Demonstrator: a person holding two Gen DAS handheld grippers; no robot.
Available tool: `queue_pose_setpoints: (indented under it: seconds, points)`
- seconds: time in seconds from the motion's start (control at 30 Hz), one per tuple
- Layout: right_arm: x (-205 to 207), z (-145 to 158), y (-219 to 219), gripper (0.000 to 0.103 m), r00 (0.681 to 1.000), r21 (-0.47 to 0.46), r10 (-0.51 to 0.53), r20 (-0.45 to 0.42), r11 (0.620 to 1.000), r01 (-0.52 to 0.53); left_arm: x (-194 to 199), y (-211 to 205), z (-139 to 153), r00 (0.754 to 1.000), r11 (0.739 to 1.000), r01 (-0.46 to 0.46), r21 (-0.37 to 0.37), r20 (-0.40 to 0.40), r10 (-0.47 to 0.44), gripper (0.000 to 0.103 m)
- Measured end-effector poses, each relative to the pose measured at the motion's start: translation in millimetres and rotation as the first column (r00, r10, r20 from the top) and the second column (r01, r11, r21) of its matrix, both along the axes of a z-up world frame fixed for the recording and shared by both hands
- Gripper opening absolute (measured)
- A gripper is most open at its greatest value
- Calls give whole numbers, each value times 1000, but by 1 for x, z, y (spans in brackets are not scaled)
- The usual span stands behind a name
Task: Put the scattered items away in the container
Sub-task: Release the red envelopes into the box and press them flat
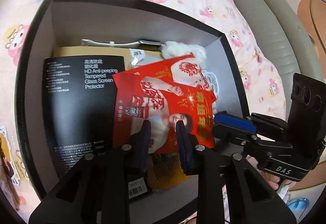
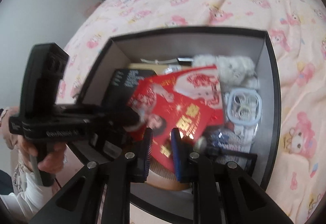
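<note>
A black box (image 1: 36, 26) with grey inner walls sits on the pink bedspread; it also shows in the right wrist view (image 2: 273, 85). Inside lie a red printed packet (image 1: 163, 97) (image 2: 183, 101), a black screen-protector box (image 1: 81, 105), a white fluffy item (image 1: 183, 51) and a clear lidded case (image 2: 243, 109). My left gripper (image 1: 163, 124) is open just above the red packet's near edge, holding nothing. My right gripper (image 2: 162, 132) is open above the packet's lower corner, empty. It also shows at the right of the left wrist view (image 1: 234, 122).
A white cable (image 1: 110, 43) and a tan card lie at the box's far wall. A yellow packet (image 1: 169, 171) sits under the red one. The pink cartoon bedspread (image 2: 224, 0) surrounds the box. A grey padded bed edge (image 1: 264, 20) runs at the right.
</note>
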State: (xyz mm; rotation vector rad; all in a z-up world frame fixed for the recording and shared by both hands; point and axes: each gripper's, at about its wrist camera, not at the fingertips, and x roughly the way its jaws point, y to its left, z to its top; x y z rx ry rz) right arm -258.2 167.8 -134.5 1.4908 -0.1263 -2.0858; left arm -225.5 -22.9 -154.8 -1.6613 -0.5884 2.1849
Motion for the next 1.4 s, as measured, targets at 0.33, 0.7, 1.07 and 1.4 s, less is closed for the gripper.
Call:
queue_pose_setpoints:
  seconds: [0.33, 0.7, 1.07, 1.4]
  points:
    - [-1, -14, 11, 18, 996, 21, -30, 79, 999, 28, 0, -3, -4, 999, 988, -32, -150, 7, 33, 36]
    - [-4, -6, 9, 18, 995, 44, -100, 15, 994, 99, 2, -18, 4, 998, 992, -64, -106, -25, 62, 37]
    - [-6, -13, 7, 35, 994, 118, -103, 23, 988, 99, 2, -11, -3, 999, 997, -25, -78, 18, 27, 49]
    - [-29, 7, 6, 35, 985, 105, -132, -114, 984, 144, -11, -13, -1, 999, 999, -49, -21, -9, 49, 49]
